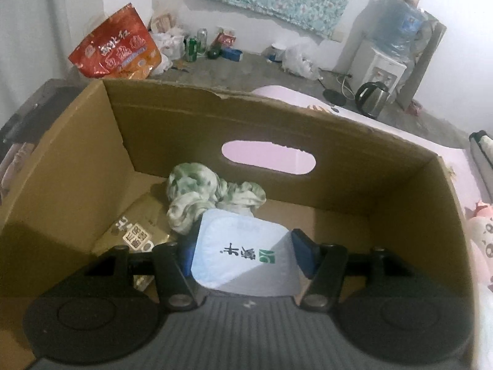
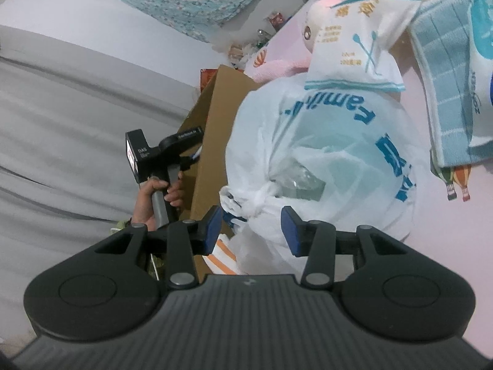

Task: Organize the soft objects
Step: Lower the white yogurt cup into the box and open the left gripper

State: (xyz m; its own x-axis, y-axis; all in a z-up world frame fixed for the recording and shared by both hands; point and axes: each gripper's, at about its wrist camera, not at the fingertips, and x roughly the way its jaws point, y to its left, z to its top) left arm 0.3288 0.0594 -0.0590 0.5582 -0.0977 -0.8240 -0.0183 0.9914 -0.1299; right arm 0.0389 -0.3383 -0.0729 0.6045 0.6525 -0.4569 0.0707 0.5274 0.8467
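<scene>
While the left tool grips a white tissue pack low inside the cardboard box, the task appears partly done. A green-white cloth already lies by the box's far wall. On the pink bed, a tied plastic bag, plush toy and blue towel remain outside. Right tool stands wide at the bag's knot, empty.
</scene>
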